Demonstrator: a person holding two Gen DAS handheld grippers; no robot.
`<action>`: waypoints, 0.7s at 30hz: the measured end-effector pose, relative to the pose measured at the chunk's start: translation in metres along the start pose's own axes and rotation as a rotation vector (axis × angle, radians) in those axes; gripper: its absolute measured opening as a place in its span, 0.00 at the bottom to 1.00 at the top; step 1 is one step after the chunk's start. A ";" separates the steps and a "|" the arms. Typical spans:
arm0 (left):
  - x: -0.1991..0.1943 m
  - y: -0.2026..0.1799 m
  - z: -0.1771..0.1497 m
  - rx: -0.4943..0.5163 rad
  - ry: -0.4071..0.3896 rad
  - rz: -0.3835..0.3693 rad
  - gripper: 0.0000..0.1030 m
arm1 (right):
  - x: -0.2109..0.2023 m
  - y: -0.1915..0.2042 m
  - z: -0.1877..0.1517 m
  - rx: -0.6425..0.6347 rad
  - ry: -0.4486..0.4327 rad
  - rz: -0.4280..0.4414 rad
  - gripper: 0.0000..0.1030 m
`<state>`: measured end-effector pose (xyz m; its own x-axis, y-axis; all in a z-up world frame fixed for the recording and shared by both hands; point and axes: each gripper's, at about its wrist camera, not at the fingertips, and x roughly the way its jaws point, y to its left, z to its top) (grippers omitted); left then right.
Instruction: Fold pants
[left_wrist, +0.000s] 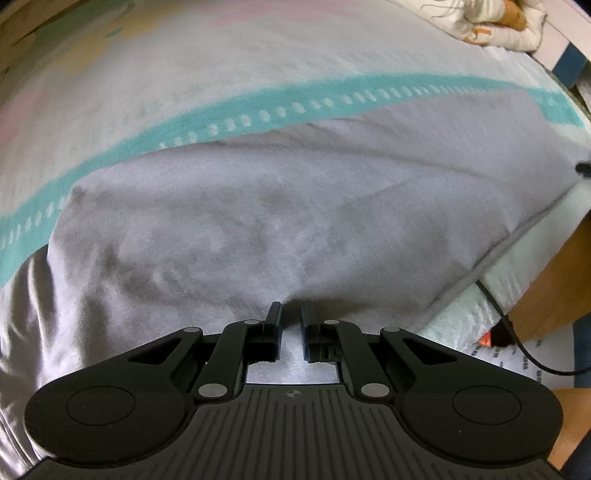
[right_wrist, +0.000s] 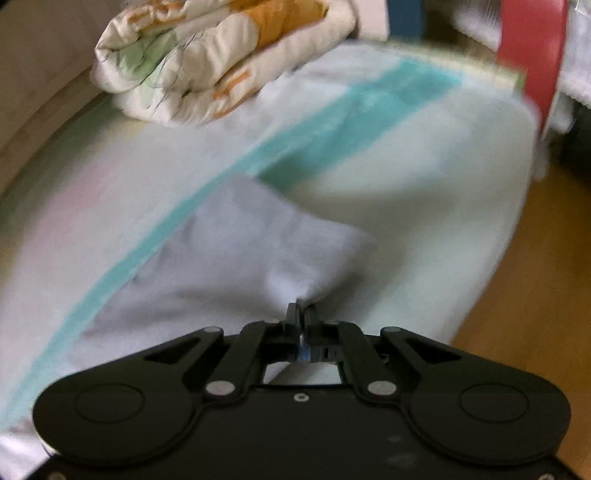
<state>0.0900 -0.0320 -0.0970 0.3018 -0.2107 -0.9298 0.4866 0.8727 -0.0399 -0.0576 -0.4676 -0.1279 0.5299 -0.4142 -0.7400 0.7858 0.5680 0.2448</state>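
While the soft grey fabric pants (right_wrist: 236, 236) lie on the bed, right fingers (right_wrist: 300, 308) pinch them closed; left fingers (left_wrist: 291, 314) nearly closed, pressing into them.

Ahead of my fingers the bed sheet (left_wrist: 229, 70) spreads pale, crossed by a teal band (left_wrist: 332, 99) with a row of white dashes. Far ahead lies a rolled quilt (right_wrist: 207, 62), white with orange and green print. To my right a black cable (left_wrist: 517, 332) runs over the bed's edge, beside a wooden floor (right_wrist: 535, 314).
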 end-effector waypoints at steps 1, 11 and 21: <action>-0.001 0.002 0.000 -0.006 -0.004 0.002 0.09 | 0.003 -0.005 0.000 0.035 0.020 0.004 0.02; -0.003 0.000 -0.016 0.030 0.065 -0.122 0.10 | 0.000 0.012 -0.003 0.008 -0.045 -0.107 0.38; -0.039 0.102 -0.011 -0.369 -0.108 0.084 0.11 | -0.041 0.176 -0.039 -0.415 0.024 0.462 0.54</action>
<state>0.1188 0.0695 -0.0685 0.4222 -0.1597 -0.8923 0.1350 0.9845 -0.1123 0.0464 -0.3231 -0.0790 0.7742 -0.0462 -0.6312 0.2849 0.9160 0.2824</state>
